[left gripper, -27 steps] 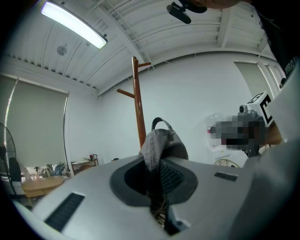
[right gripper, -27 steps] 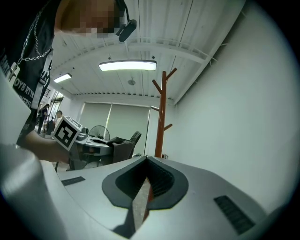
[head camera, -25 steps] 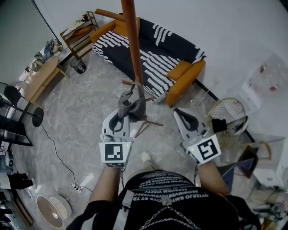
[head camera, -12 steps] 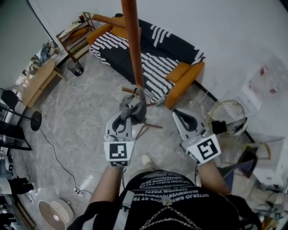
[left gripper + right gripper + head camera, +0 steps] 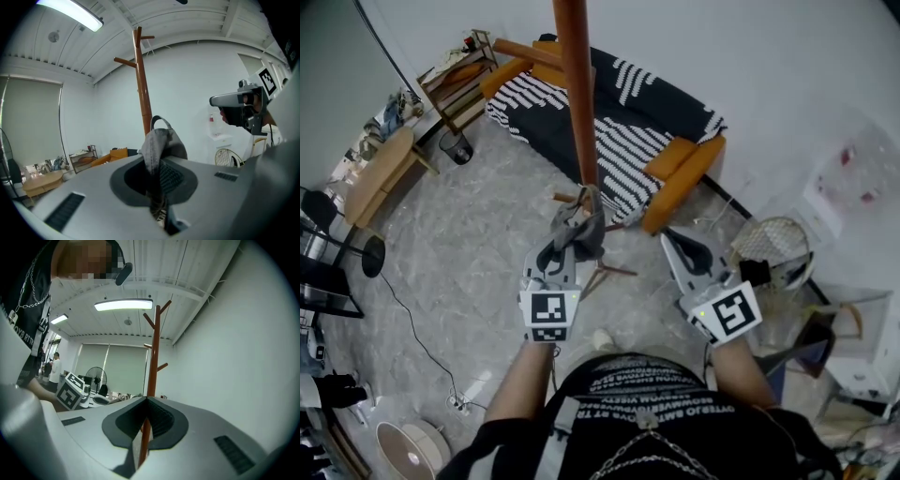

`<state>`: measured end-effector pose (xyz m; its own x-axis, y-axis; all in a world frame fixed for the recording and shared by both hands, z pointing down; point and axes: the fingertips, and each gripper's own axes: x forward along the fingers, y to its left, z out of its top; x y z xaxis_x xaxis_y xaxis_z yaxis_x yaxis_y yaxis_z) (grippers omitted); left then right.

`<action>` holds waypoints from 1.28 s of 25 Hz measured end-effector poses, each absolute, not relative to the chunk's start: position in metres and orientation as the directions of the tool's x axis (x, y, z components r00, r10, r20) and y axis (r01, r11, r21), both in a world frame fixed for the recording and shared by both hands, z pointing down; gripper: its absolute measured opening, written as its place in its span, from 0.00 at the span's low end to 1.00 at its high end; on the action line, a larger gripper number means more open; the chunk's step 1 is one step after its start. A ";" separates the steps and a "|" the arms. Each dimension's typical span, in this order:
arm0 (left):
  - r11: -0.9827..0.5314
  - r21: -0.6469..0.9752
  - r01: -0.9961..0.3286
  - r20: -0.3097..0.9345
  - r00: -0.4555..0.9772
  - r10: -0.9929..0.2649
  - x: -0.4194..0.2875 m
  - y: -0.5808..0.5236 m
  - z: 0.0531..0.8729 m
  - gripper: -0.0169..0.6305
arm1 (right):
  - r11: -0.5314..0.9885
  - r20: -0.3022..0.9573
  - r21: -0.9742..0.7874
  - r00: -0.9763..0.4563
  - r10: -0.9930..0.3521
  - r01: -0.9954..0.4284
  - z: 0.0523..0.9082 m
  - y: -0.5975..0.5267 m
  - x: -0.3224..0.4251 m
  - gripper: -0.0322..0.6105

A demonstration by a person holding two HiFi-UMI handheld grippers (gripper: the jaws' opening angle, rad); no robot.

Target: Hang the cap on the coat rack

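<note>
A grey cap [image 5: 577, 225] hangs crumpled from my left gripper [image 5: 566, 244], which is shut on its fabric. In the left gripper view the cap [image 5: 158, 140] stands up between the jaws, its strap loop on top. The coat rack's brown pole [image 5: 577, 94] rises just behind the cap. Its upper pegs [image 5: 125, 61] are well above the cap. My right gripper [image 5: 674, 235] is held to the right of the pole, shut and holding nothing. The pole [image 5: 155, 348] shows beyond its closed tips.
A black-and-white striped sofa [image 5: 619, 108] with orange cushions stands behind the rack. The rack's feet [image 5: 614, 270] spread on the marble floor. A wooden table [image 5: 380, 169] and a bin [image 5: 455, 147] are at left, a fan [image 5: 408, 441] at lower left, a wicker basket [image 5: 773, 246] at right.
My left gripper, still holding the cap, has shifted slightly right, toward the pole. The right gripper has hardly moved.
</note>
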<state>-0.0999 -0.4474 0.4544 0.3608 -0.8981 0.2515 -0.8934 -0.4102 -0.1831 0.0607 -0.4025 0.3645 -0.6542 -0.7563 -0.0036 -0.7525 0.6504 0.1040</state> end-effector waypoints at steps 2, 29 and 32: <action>-0.402 -0.178 -0.898 0.278 0.346 -0.896 -0.098 -0.448 0.464 0.05 | 0.661 -0.006 0.102 -0.665 -0.746 -0.743 0.366 -0.402 0.064 0.06; -0.234 -0.115 -0.965 0.130 0.219 -0.967 -0.055 -0.364 0.398 0.06 | 0.774 -0.020 0.128 -0.782 -0.623 -0.620 0.341 -0.356 0.120 0.06; -0.241 -0.114 -0.964 0.088 0.232 -0.969 -0.048 -0.353 0.377 0.04 | 0.771 -0.025 0.129 -0.780 -0.626 -0.623 0.338 -0.351 0.123 0.06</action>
